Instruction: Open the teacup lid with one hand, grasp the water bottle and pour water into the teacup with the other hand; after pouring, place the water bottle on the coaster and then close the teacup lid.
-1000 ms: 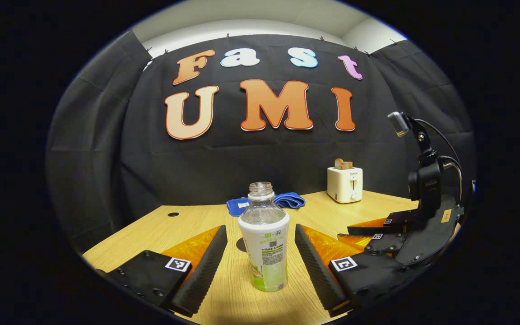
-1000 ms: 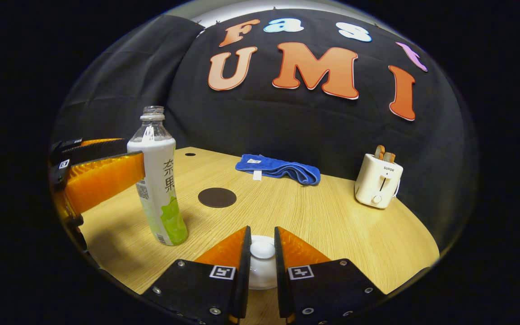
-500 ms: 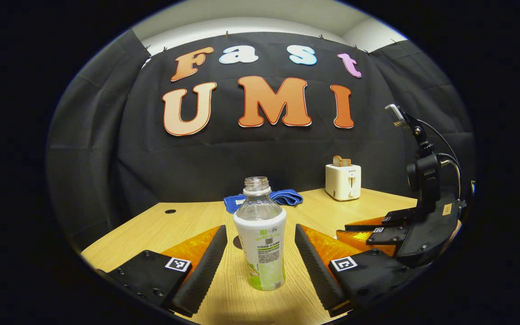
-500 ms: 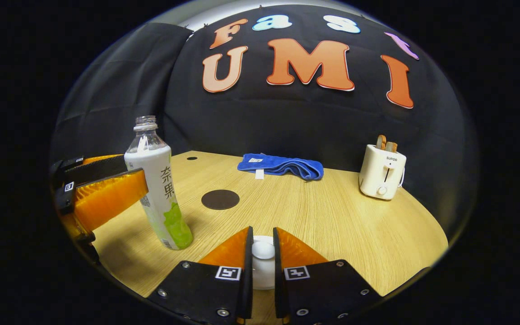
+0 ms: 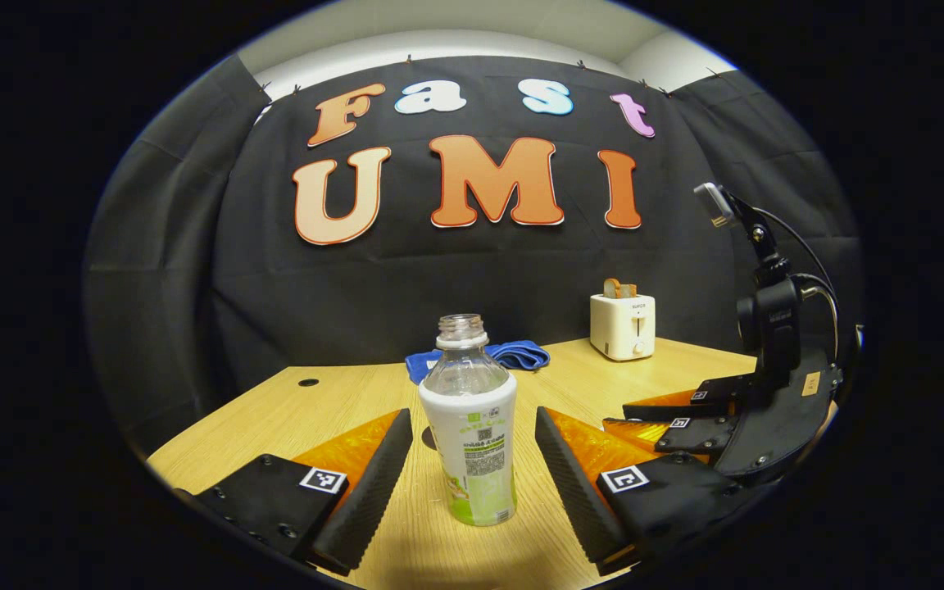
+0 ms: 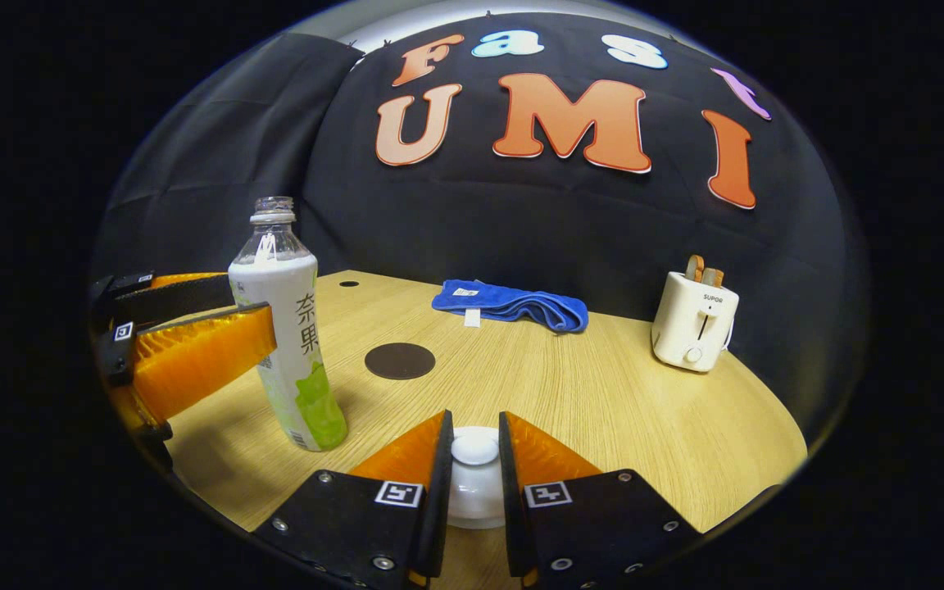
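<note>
Fingers, left gripper (image 5: 472, 459): spread wide, flanking the uncapped clear plastic bottle (image 5: 472, 434), untouched.
Fingers, right gripper (image 6: 474, 459): pinched on the white ceramic lid knob (image 6: 474, 448).
Bottle: 12 o'clock of the left fingers; judged light, slippery; the labelled waist is advised.

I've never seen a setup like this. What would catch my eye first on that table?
Probably the uncapped water bottle, standing upright between the spread fingers of the left gripper, which do not touch it. Next, the right gripper, its fingers closed on the white knob of the teacup lid at the table's near edge. Farther back sit a dark round coaster, a blue cloth and a white toaster.
</note>
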`<move>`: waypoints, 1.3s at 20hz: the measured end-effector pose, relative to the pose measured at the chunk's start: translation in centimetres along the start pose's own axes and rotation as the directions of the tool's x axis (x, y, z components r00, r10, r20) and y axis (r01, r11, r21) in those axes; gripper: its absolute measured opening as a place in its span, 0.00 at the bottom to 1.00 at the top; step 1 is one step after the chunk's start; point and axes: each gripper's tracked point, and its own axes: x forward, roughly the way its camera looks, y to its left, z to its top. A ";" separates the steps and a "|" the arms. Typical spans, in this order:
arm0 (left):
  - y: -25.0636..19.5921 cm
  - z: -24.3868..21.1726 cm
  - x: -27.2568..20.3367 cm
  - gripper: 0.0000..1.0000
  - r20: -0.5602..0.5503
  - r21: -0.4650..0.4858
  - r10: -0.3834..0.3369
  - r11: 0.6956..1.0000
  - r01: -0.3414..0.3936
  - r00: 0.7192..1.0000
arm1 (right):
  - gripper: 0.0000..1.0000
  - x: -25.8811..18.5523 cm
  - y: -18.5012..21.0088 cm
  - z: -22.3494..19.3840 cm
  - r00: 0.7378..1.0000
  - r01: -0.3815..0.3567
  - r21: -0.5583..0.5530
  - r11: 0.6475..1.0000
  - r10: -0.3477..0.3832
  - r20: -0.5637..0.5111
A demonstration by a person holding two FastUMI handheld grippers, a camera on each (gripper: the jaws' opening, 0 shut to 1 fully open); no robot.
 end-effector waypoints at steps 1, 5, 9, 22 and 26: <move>0.0 -0.1 0.0 0.97 -0.004 -0.003 0.001 1.000 -0.001 1.000 | 0.30 0.0 0.0 0.0 1.000 -0.006 0.010 1.000 0.006 -0.003; 0.0 -0.6 0.2 0.97 -0.014 -0.011 -0.005 1.000 0.005 1.000 | 0.22 -0.3 -0.2 0.0 1.000 -0.014 0.048 0.999 0.015 -0.008; -0.5 -1.4 0.6 0.97 -0.035 -0.015 -0.022 1.000 0.022 0.999 | 0.20 -0.5 -1.1 0.6 1.000 -0.004 0.108 0.994 0.003 0.007; -0.2 -4.2 1.8 0.80 -0.107 -0.016 -0.015 1.000 0.013 0.994 | 0.20 -2.5 -4.0 2.9 0.996 0.012 0.182 0.983 -0.027 0.079; 0.0 -4.3 1.8 0.71 -0.096 -0.031 -0.010 1.000 0.007 0.995 | 0.20 -3.3 -5.1 3.5 0.994 0.030 0.190 0.981 -0.050 0.099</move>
